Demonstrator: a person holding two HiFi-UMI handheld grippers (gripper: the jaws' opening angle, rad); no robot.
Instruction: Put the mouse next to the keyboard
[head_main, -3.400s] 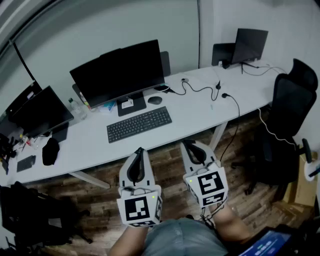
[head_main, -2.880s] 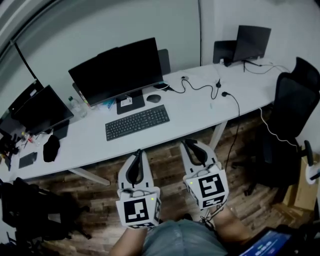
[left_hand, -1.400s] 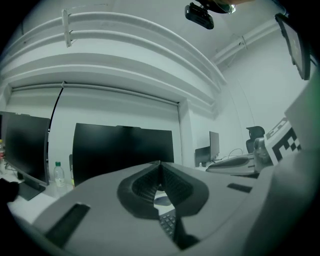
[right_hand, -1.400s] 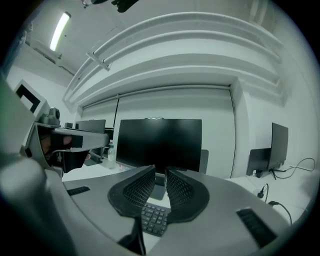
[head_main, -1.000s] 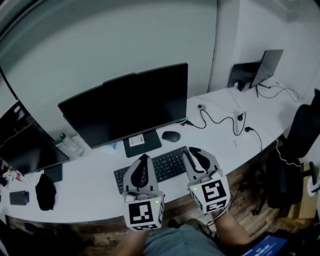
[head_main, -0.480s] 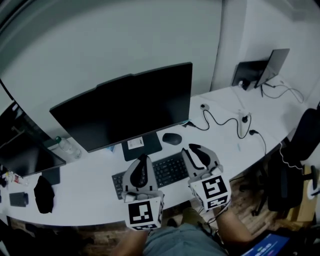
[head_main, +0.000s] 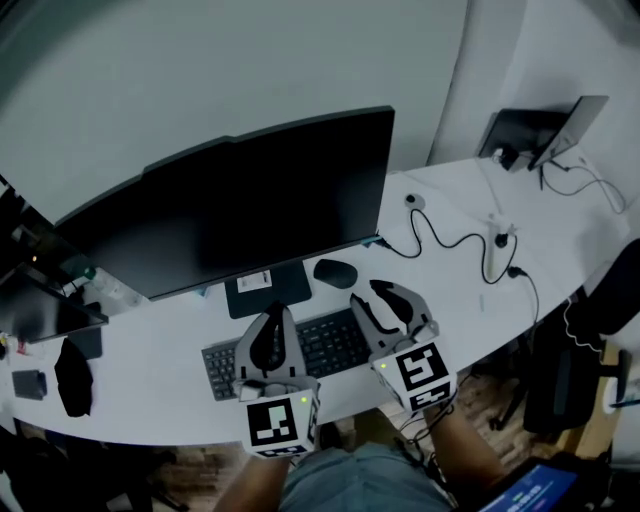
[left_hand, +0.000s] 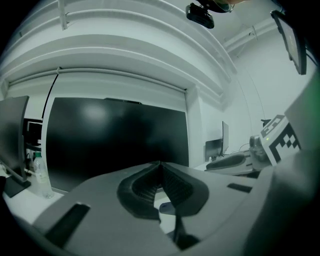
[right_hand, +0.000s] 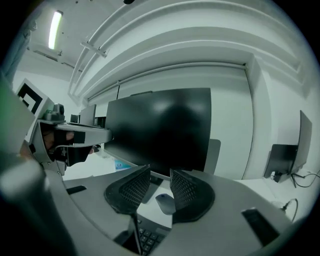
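The dark mouse (head_main: 335, 272) lies on the white desk (head_main: 455, 290) behind the right end of the black keyboard (head_main: 322, 345), close to the monitor stand. My right gripper (head_main: 367, 293) hovers over the keyboard's right end, just short of the mouse. Its jaws have just been opening and now stand apart with nothing between them. In the right gripper view the mouse (right_hand: 166, 203) shows through the gap, beyond the keyboard (right_hand: 147, 239). My left gripper (head_main: 272, 314) hangs over the keyboard's middle, its jaws (left_hand: 160, 165) shut and empty.
A big black monitor (head_main: 235, 200) on its stand (head_main: 265, 290) rises right behind the keyboard. Cables (head_main: 445, 240) trail across the desk's right part toward a laptop (head_main: 545, 125). A black pouch (head_main: 72, 372) and a phone (head_main: 28, 383) lie at the left.
Both grippers have moved forward and lower over the keyboard, nearer the mouse. The right gripper's jaws have parted; the left stays shut.
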